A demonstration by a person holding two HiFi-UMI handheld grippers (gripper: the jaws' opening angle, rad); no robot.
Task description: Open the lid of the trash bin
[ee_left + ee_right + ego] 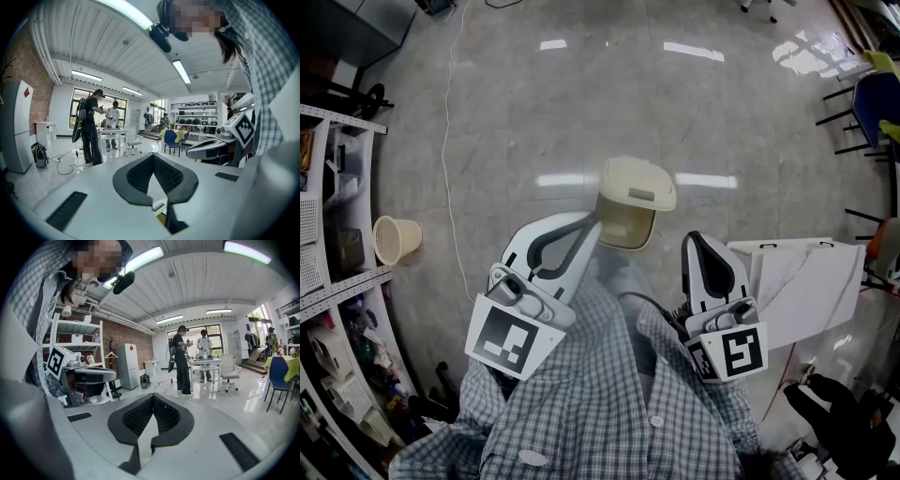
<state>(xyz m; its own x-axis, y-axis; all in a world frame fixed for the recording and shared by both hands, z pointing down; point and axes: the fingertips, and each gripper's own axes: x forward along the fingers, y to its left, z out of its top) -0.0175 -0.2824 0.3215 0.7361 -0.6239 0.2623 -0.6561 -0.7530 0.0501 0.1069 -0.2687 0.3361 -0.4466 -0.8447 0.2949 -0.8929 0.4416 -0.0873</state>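
The beige trash bin (626, 223) stands on the grey floor just ahead of me, with its cream lid (637, 182) down on it. My left gripper (592, 221) reaches forward, its tips close to the bin's left side; I cannot tell whether they touch. Its jaws meet at the tips with nothing between them. My right gripper (694, 240) hangs to the right of the bin, apart from it, also shut and empty. Both gripper views look out level across the room, so the bin is hidden there. The left gripper (153, 155) and right gripper (153, 396) show closed tips.
A small woven basket (397, 238) sits on the floor at left beside shelving (337, 281). A white table (797, 281) is close on my right. A cable (445, 141) runs along the floor. Two people (91, 126) stand by a far desk.
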